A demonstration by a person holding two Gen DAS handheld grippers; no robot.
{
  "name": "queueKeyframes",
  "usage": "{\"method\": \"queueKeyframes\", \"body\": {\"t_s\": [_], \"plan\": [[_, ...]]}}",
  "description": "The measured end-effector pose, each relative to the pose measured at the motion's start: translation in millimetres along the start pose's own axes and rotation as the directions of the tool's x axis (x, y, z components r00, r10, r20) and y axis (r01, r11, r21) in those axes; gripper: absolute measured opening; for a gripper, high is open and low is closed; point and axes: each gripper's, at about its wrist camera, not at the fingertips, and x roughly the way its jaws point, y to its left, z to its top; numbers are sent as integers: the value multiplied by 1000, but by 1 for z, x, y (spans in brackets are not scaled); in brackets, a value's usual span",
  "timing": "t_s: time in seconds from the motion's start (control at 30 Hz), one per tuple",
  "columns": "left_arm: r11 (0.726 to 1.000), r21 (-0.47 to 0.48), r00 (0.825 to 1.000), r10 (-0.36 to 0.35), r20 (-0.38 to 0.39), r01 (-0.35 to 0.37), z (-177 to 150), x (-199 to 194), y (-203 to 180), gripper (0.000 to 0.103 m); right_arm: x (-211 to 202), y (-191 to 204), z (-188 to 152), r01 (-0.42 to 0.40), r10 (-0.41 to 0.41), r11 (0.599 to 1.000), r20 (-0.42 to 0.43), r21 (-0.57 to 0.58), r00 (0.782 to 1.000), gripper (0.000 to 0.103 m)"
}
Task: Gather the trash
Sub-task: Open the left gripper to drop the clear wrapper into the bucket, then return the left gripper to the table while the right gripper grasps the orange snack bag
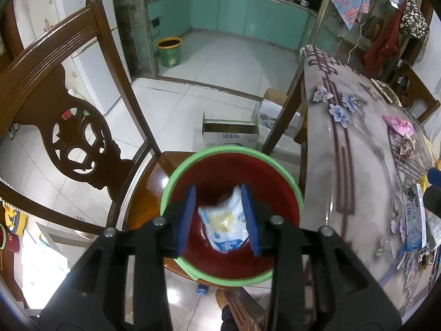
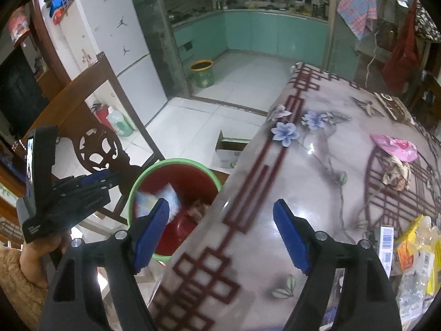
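A red bin with a green rim [image 1: 176,178] stands on a wooden chair seat beside the table; it also shows in the right wrist view [image 2: 143,175]. A blue and white plastic wrapper [image 1: 226,224] lies inside the bin. My left gripper [image 1: 219,218] hovers open over the bin, its blue pads [image 1: 187,218] apart from the wrapper. My right gripper [image 2: 222,233] is open and empty above the table's near left edge. More trash lies on the table: a pink bag [image 2: 397,144], crumpled paper [image 2: 397,175], and wrappers [image 2: 413,251] at the right.
The table [image 2: 303,165] has a floral cloth under glass. A carved wooden chair back [image 1: 55,88] rises left of the bin. Open cardboard boxes [image 1: 230,133] sit on the tiled floor. A yellow-green bucket [image 1: 169,52] stands in the kitchen doorway.
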Motion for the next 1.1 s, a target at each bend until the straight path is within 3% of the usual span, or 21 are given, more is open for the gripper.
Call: {"method": "queueKeyframes", "body": {"t_s": [0.2, 0.53, 1.1], "plan": [[1000, 17, 1000, -8, 17, 7, -1, -12, -17, 33, -19, -16, -8, 5, -6, 1000, 27, 30, 1000, 76], [998, 58, 998, -34, 57, 31, -11, -44, -77, 33, -60, -58, -27, 8, -13, 998, 77, 65, 997, 76], [981, 161, 990, -124, 73, 111, -34, -82, -230, 36, -136, -208, -75, 69, -91, 982, 124, 174, 988, 76]]}}
